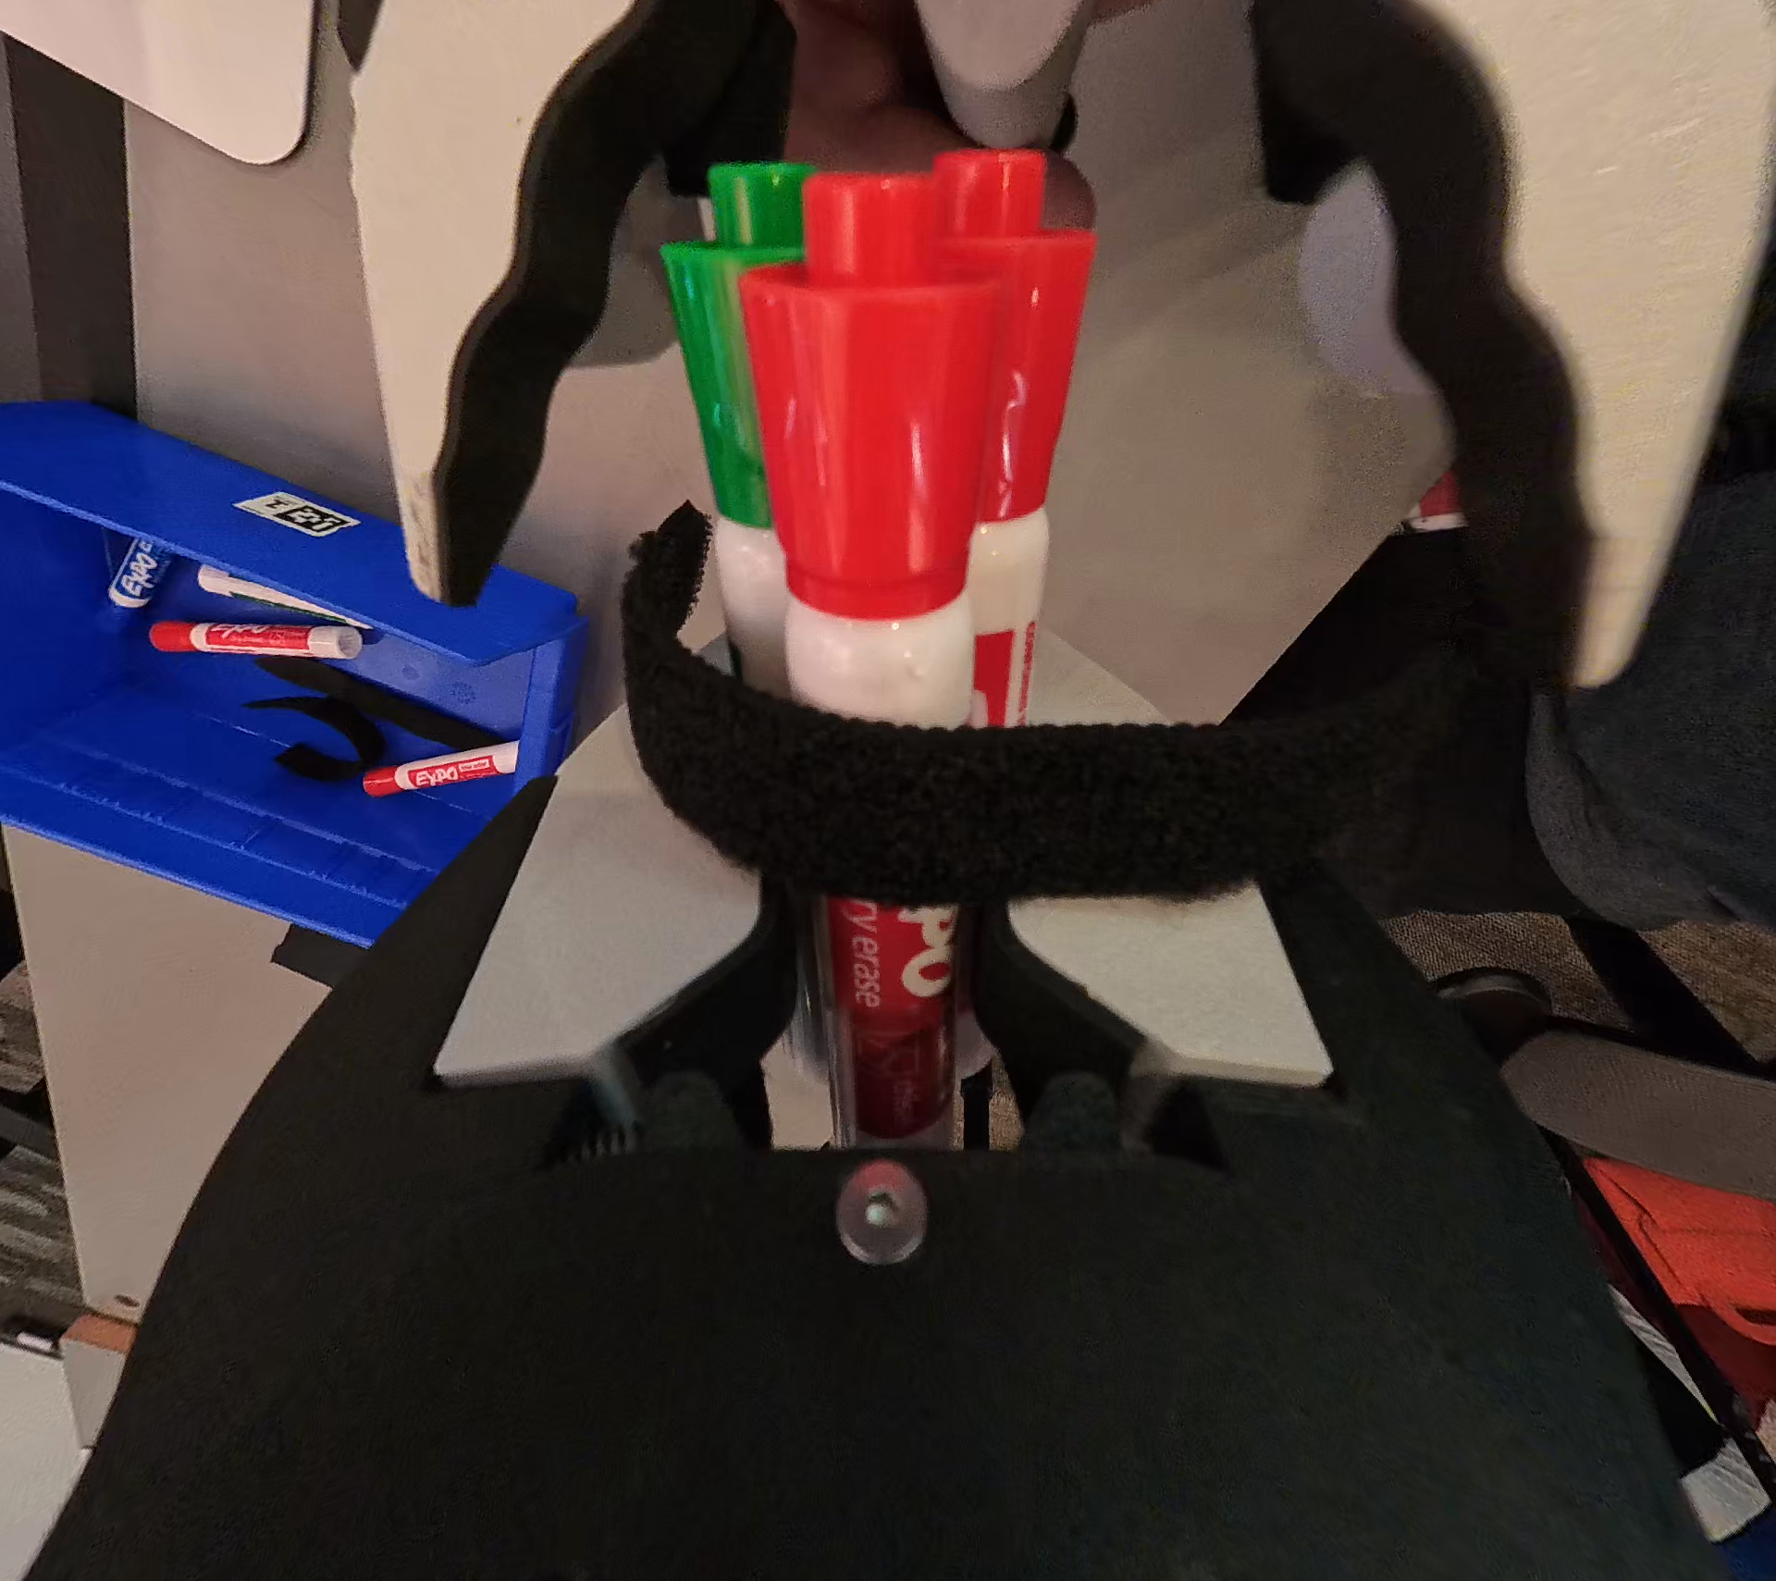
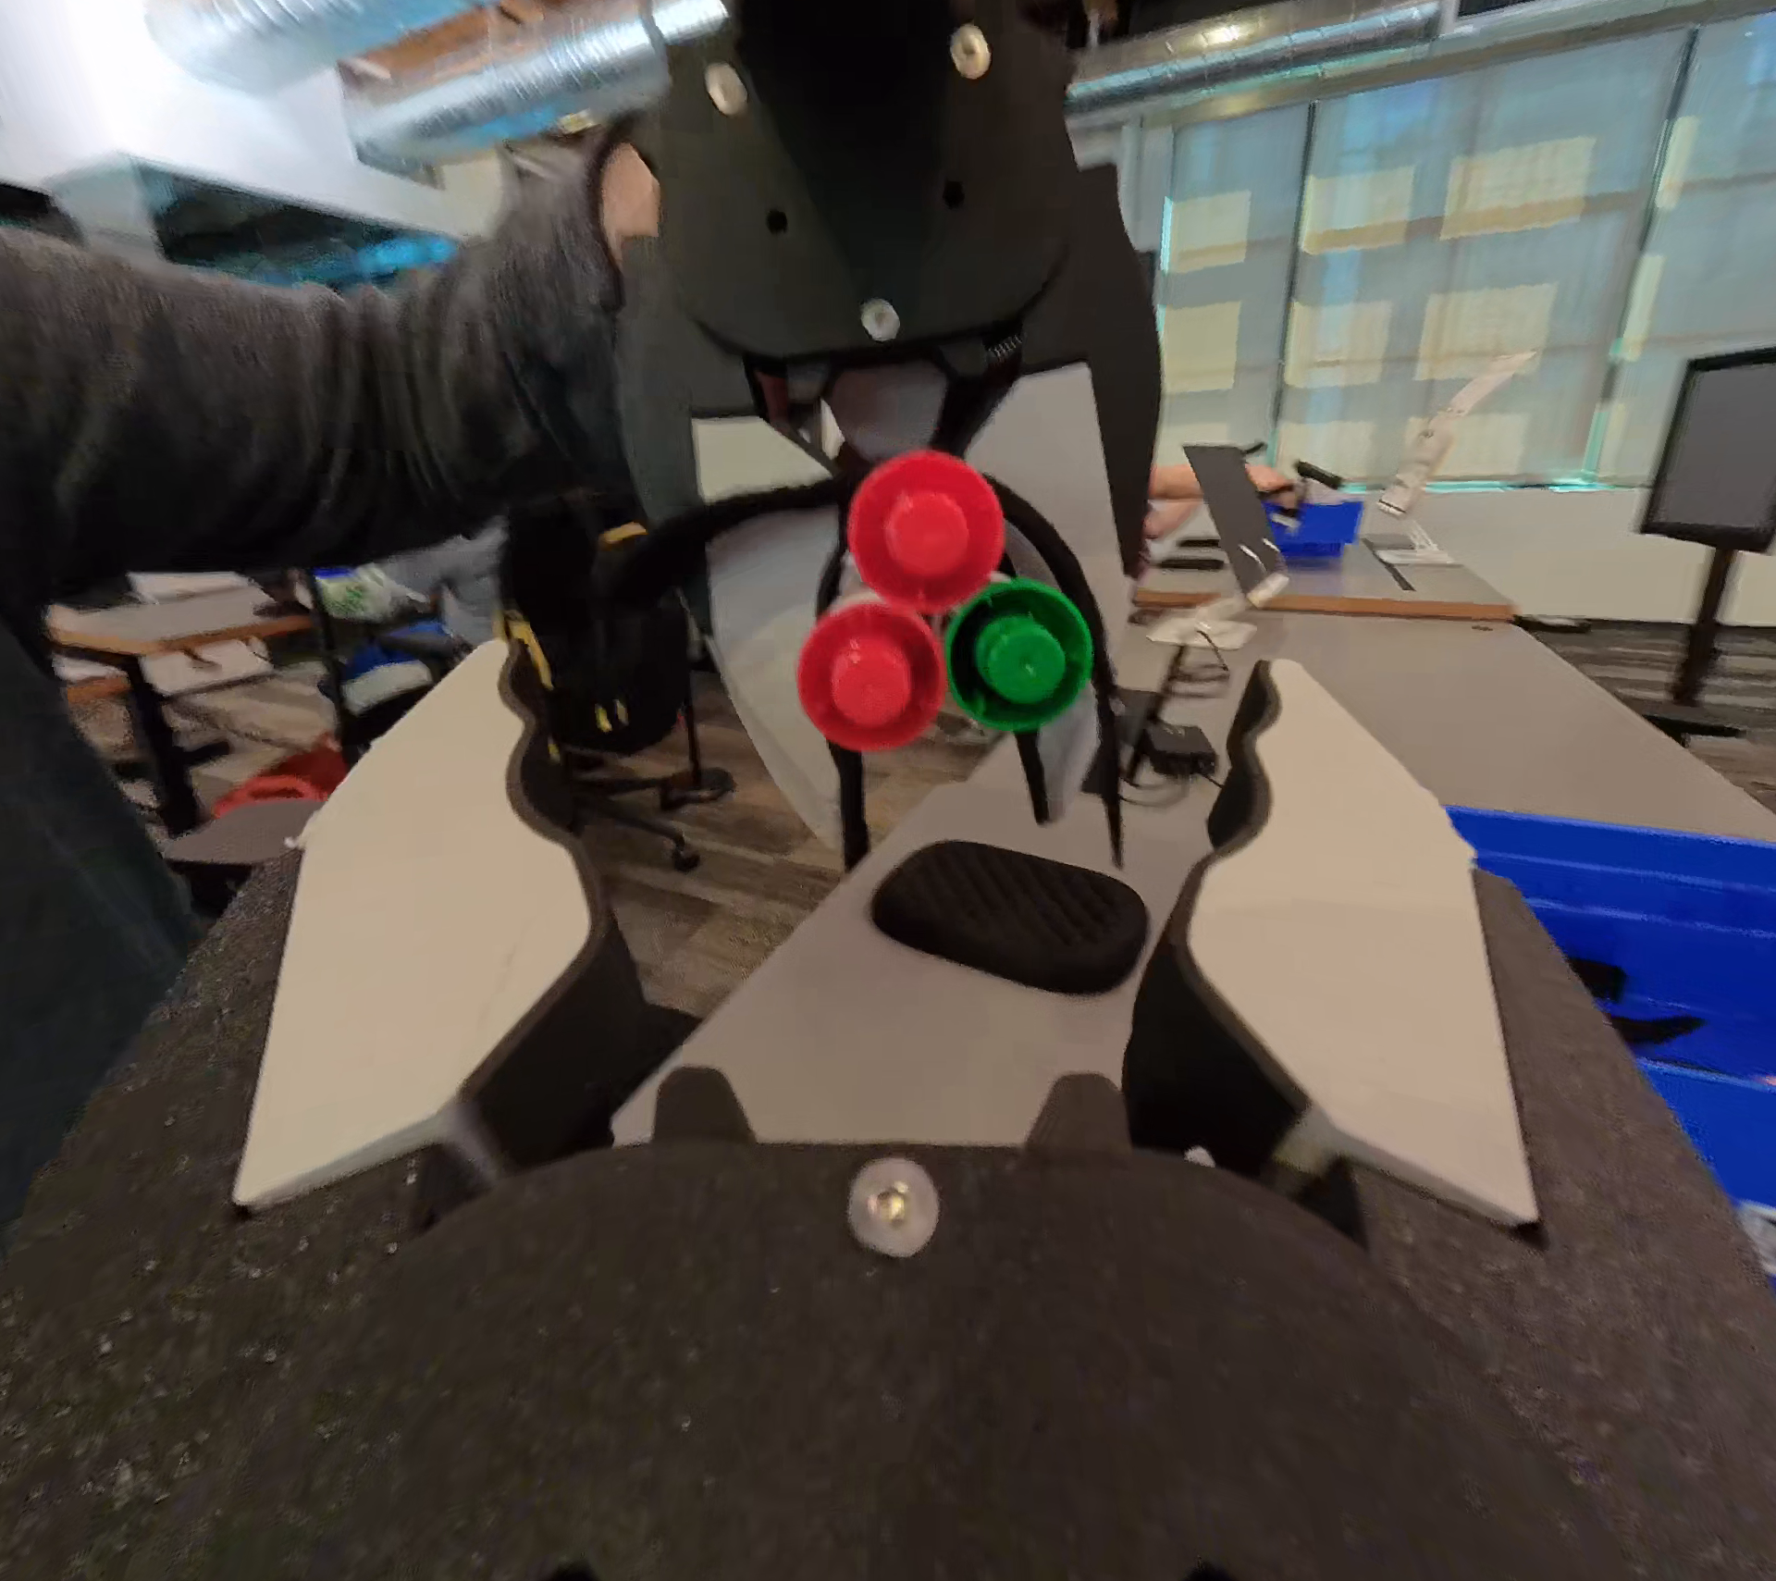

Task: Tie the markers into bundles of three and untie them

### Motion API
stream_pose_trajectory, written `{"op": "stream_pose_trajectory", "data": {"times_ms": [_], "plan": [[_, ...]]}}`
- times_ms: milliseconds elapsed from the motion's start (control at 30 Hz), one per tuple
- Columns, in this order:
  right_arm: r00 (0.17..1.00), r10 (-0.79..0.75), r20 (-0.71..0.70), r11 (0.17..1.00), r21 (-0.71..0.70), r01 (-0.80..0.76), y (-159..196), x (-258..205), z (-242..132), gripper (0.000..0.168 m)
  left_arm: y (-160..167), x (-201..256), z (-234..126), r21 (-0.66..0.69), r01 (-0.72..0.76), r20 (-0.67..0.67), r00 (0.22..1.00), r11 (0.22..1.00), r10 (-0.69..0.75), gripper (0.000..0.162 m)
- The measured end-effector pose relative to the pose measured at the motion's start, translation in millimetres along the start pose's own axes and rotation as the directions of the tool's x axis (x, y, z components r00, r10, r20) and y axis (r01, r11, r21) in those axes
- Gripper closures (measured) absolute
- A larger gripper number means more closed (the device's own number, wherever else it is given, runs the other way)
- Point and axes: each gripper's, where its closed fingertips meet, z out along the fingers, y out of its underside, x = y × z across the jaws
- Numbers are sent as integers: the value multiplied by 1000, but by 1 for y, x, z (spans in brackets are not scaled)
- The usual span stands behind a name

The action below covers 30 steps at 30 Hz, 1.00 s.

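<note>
Three markers, two red-capped (image 1: 870, 430) and one green-capped (image 1: 721, 381), stand bunched together. My left gripper (image 1: 889, 987) is shut on their barrels. A black hook-and-loop strap (image 1: 913, 804) loops loosely around the bundle below the caps, and its tail runs off to the right. My right gripper (image 1: 1028, 612) faces the bundle with its wavy-padded fingers spread wide on either side, open and empty. In the right wrist view my right gripper (image 2: 884, 665) looks at the cap ends (image 2: 923, 526) head-on, and the strap (image 2: 692, 526) trails left.
A blue bin (image 1: 461, 862) at the left holds several loose markers and black straps; it also shows in the right wrist view (image 2: 1634, 891). A grey tapered plate with a ribbed black pad (image 2: 1009, 929) lies between the right fingers. A person's dark sleeve (image 2: 240, 430) reaches in from the left. The grippers' ends are close to 5 cm from one another.
</note>
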Motion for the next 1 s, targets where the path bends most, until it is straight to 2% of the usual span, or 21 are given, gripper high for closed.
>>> {"op": "stream_pose_trajectory", "data": {"times_ms": [100, 267, 400, 433, 467, 500, 700, 867, 1000], "plan": [[997, 76, -5, 997, 23, -76, -6, -1, 3, 34, 1, -2, 0, -8, 5, 8, 1000, 1000, -5, 57], [983, 182, -23, 980, 86, -179, -14, 4, 2, 48, -1, -4, -1, -14, 7, 17, 1000, 1000, -7, 57], [983, 182, -40, 982, 55, -179, -9, 4, 5, 55, -3, -5, -2, -17, 3, 24, 1000, 1000, -2, 56], [983, 181, -36, 982, 68, -178, -11, 4, 5, 58, -4, -5, -2, -19, -1, 25, 1000, 1000, 1, 69], [984, 174, -37, 983, 70, -171, -11, 4, 4, 65, -5, -5, -2, -19, -5, 26, 1000, 1000, 5, 68], [985, 168, -42, 984, 61, -165, -9, 4, 4, 67, -5, -4, -2, -19, -6, 24, 1000, 1000, 7, 56], [992, 116, -49, 991, 72, -113, -10, 6, 0, 83, -9, -4, -6, -15, -13, 26, 1000, 1000, 14, 56], [995, 83, -51, 995, 59, -80, -9, 7, -2, 89, -10, -5, -8, -10, -18, 25, 1000, 1000, 18, 119], [996, 84, -40, 994, 68, -81, -7, 9, -5, 98, -12, -4, -9, -4, -24, 23, 999, 1000, 24, 118]]}}
